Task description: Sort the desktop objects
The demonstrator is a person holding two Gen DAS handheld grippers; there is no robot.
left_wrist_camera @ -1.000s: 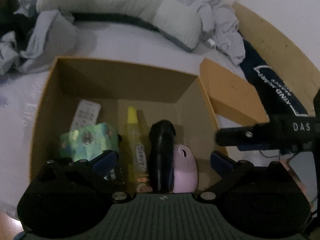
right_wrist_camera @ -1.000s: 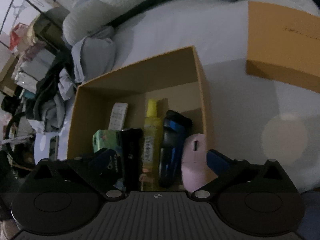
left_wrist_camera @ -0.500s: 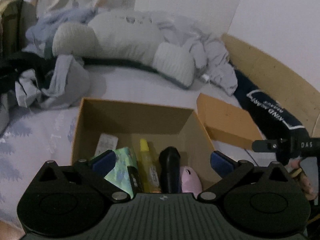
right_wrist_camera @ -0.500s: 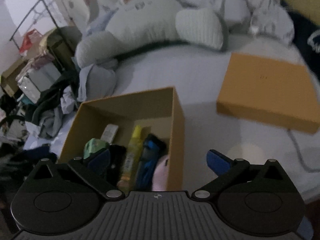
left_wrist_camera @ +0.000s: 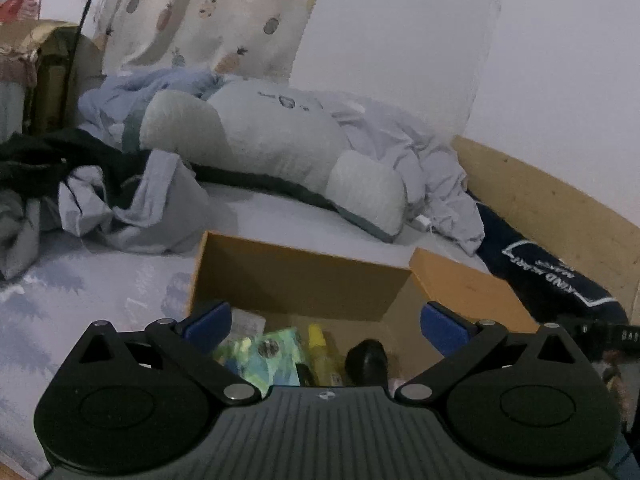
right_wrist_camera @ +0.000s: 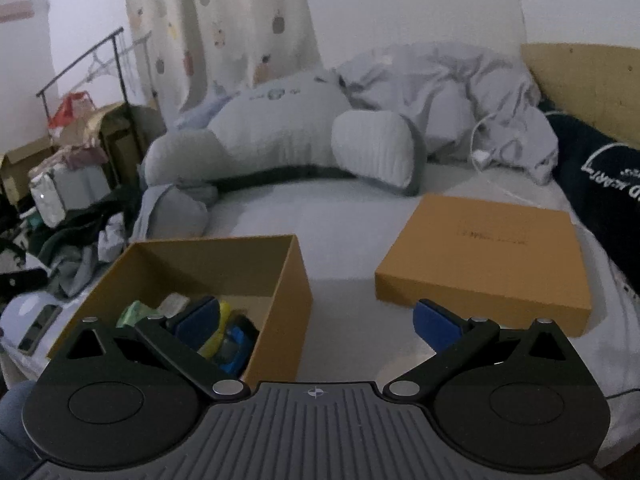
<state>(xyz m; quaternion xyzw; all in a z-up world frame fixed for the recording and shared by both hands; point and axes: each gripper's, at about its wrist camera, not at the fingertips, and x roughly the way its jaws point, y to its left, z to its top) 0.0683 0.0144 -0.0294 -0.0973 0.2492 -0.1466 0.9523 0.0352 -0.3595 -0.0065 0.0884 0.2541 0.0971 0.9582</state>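
Bedroom scene, grey bedsheet (right_wrist_camera: 352,240) as work surface: left gripper (left_wrist_camera: 326,322) and right gripper (right_wrist_camera: 316,320) both hover with jaws spread and empty; open cardboard box (right_wrist_camera: 294,280) holds a yellow tube (left_wrist_camera: 318,344), green packet (left_wrist_camera: 268,354) and blue item (right_wrist_camera: 236,342); its lid (right_wrist_camera: 492,256) lies apart to the right.

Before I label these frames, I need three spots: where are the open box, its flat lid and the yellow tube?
open box (right_wrist_camera: 280,304), right wrist view, on its outer right wall.
flat lid (right_wrist_camera: 492,252), right wrist view, middle of its top face.
yellow tube (left_wrist_camera: 318,346), left wrist view, on its upper body.
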